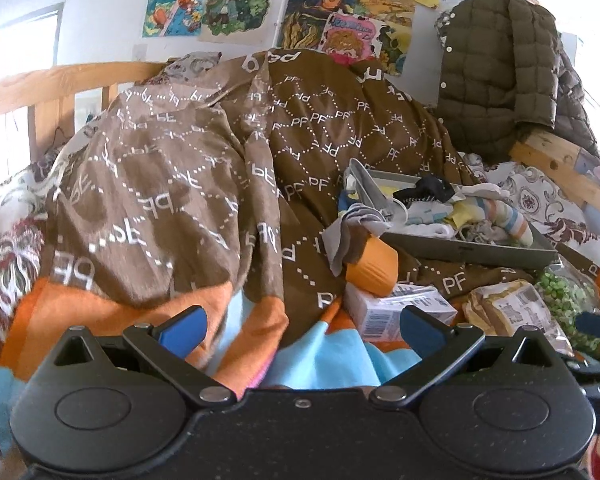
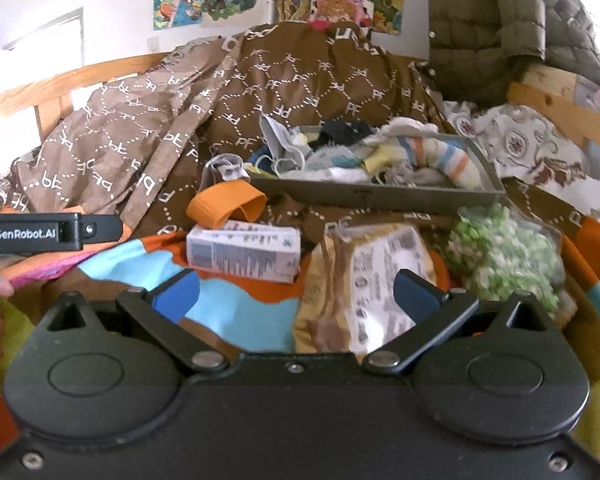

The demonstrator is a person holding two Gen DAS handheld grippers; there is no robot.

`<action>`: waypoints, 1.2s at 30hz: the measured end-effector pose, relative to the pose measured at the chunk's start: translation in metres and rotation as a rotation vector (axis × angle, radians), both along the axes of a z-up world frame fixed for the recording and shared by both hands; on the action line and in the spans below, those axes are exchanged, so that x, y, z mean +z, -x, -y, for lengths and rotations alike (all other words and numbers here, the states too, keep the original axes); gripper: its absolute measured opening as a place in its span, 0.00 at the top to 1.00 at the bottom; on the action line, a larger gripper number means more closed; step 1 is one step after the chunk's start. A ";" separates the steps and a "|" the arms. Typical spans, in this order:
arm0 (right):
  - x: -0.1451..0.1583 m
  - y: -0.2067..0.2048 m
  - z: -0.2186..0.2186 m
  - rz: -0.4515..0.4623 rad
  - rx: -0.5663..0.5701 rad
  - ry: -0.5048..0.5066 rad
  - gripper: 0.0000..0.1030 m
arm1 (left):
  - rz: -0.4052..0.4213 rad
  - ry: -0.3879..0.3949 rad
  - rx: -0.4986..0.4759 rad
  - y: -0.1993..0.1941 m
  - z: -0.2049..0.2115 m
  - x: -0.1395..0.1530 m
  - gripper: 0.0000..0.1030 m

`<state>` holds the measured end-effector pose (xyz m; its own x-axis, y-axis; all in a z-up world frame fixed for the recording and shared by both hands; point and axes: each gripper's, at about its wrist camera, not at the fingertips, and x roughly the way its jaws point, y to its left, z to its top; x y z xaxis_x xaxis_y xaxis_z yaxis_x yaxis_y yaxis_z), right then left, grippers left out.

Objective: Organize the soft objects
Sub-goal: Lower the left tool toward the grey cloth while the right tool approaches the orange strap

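Left hand-held gripper (image 1: 302,326) wide open, empty, right hand-held gripper (image 2: 296,294) likewise

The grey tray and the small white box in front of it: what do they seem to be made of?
The grey tray looks like matte metal or hard plastic: thin, straight, rigid walls; I cannot tell which. The small white box looks like printed cardboard, with crisp folded edges and a barcode.

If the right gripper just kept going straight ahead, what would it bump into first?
Probably the tan snack bag, which lies right between the open fingers of the right gripper. The grey tray of socks sits farther back along that line. Depth is hard to judge in this fisheye view.
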<state>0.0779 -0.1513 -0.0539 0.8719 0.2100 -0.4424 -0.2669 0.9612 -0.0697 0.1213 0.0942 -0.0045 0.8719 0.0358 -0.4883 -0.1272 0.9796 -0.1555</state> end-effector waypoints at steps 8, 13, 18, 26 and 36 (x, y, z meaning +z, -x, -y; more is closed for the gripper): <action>0.000 -0.031 -0.021 0.029 0.059 0.022 0.01 | 0.012 -0.047 -0.029 -0.003 -0.014 0.003 0.01; 0.002 -0.054 -0.029 0.055 0.097 0.046 0.01 | 0.006 -0.068 -0.058 -0.010 -0.020 0.005 0.01; 0.003 -0.077 -0.037 0.077 0.140 0.073 0.01 | 0.003 -0.075 -0.103 -0.027 -0.023 0.006 0.01; 0.010 -0.121 -0.053 0.117 0.238 0.124 0.01 | 0.000 -0.018 -0.140 -0.080 -0.039 0.017 0.01; -0.012 -0.144 -0.079 0.095 0.387 0.152 0.01 | -0.064 0.105 -0.205 -0.155 -0.034 0.013 0.01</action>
